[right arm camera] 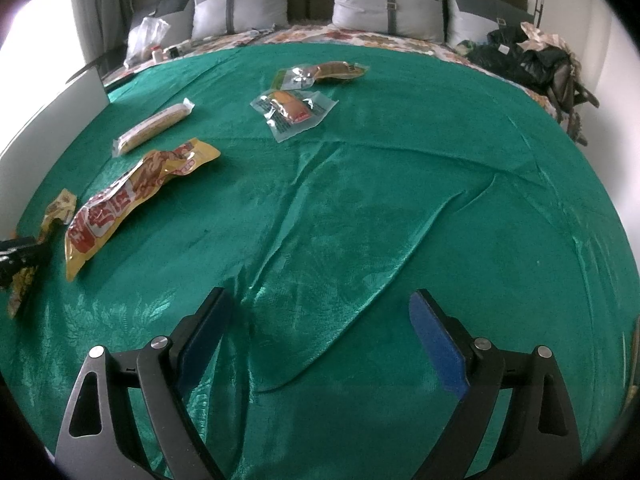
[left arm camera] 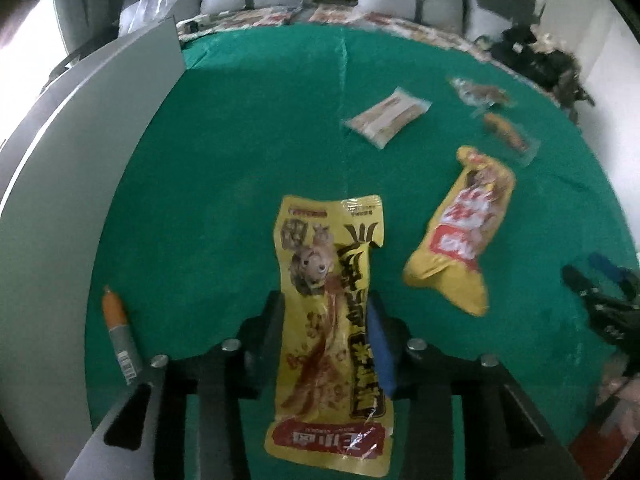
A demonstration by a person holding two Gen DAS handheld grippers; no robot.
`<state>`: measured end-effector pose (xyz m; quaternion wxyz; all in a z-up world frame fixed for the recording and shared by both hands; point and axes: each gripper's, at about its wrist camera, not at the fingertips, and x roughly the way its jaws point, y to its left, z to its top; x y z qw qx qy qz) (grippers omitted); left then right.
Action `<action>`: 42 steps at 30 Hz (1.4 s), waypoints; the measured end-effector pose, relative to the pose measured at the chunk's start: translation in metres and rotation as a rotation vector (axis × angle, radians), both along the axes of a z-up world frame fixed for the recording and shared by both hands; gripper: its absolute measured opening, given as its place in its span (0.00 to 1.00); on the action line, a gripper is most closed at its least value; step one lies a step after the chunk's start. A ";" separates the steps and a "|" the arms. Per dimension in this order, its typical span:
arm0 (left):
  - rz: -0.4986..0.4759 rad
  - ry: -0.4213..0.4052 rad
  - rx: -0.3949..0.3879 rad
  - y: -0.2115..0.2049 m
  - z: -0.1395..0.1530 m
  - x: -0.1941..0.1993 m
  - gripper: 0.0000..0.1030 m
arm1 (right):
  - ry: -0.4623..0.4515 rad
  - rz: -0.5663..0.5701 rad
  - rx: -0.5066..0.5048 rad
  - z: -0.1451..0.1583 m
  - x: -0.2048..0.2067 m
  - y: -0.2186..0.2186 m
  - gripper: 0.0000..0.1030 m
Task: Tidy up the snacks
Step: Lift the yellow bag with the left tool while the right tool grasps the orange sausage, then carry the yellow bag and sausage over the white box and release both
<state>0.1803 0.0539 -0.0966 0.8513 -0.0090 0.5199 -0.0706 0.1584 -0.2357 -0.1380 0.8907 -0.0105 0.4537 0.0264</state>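
Observation:
A long yellow snack packet (left arm camera: 320,240) with a cartoon print stands between the fingers of my left gripper (left arm camera: 326,304). Both pads press on its sides, so the gripper is shut on it. The same packet (right arm camera: 60,204) and left gripper (right arm camera: 16,252) show at the far left edge of the right wrist view. A second yellow and red packet (left arm camera: 464,224) lies flat on the green cloth (right arm camera: 360,200) just to the right. My right gripper (right arm camera: 320,294) hangs open over bare cloth with nothing between its fingers.
A beige wrapped bar (right arm camera: 154,126) and two clear packets (right arm camera: 292,110) (right arm camera: 324,72) lie farther back on the cloth. A grey box wall (left arm camera: 80,140) stands on the left, with an orange-tipped stick (left arm camera: 118,332) beside it. Pillows and dark bags sit behind.

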 end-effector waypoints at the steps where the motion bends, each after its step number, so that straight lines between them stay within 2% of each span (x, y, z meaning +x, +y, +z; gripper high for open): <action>1: -0.010 -0.003 -0.010 -0.001 0.002 0.000 0.35 | -0.001 0.001 0.000 0.000 0.000 0.000 0.90; 5: -0.019 -0.010 -0.047 -0.005 0.008 -0.003 0.35 | -0.006 0.003 0.001 0.000 -0.001 0.000 0.90; 8: -0.008 -0.040 -0.130 0.003 0.023 -0.016 0.35 | -0.006 0.003 0.001 0.000 -0.001 0.000 0.90; 14: 0.071 -0.165 -0.304 0.046 0.088 -0.028 0.35 | 0.038 0.017 0.017 0.003 0.001 0.001 0.89; 17: 0.116 -0.223 -0.336 0.073 0.113 -0.033 0.35 | 0.070 0.100 0.107 0.014 -0.007 0.020 0.88; 20: 0.168 -0.258 -0.336 0.105 0.133 -0.042 0.35 | 0.093 0.307 0.271 0.034 -0.018 0.077 0.88; 25: 0.222 -0.294 -0.311 0.144 0.149 -0.063 0.35 | 0.194 0.570 0.325 0.047 0.000 0.203 0.87; 28: 0.256 -0.316 -0.299 0.168 0.155 -0.081 0.35 | 0.242 0.666 0.300 0.043 0.011 0.277 0.86; 30: 0.274 -0.317 -0.309 0.181 0.154 -0.086 0.35 | 0.273 0.691 0.293 0.037 0.016 0.315 0.85; 32: 0.292 -0.312 -0.323 0.194 0.150 -0.091 0.35 | 0.279 0.683 0.230 0.029 0.019 0.349 0.85; 33: 0.303 -0.308 -0.333 0.201 0.147 -0.093 0.35 | 0.275 0.672 0.157 0.023 0.020 0.365 0.85; 34: 0.307 -0.307 -0.338 0.204 0.146 -0.095 0.35 | 0.279 0.667 0.108 0.019 0.021 0.373 0.81; 35: 0.311 -0.306 -0.343 0.208 0.145 -0.098 0.35 | 0.294 0.668 0.068 0.013 0.021 0.380 0.52; 36: 0.314 -0.308 -0.347 0.212 0.143 -0.100 0.35 | 0.292 0.665 0.036 0.011 0.020 0.383 0.34; 37: 0.316 -0.311 -0.352 0.216 0.143 -0.102 0.35 | 0.287 0.659 0.016 0.012 0.020 0.382 0.23; 38: 0.319 -0.313 -0.355 0.217 0.142 -0.103 0.35 | 0.303 0.652 0.017 0.011 0.022 0.379 0.16; 41: 0.336 -0.320 -0.378 0.232 0.141 -0.106 0.35 | 0.319 0.583 0.106 0.017 0.030 0.350 0.16; 42: 0.345 -0.323 -0.380 0.239 0.141 -0.107 0.35 | 0.332 0.545 0.175 0.020 0.035 0.332 0.16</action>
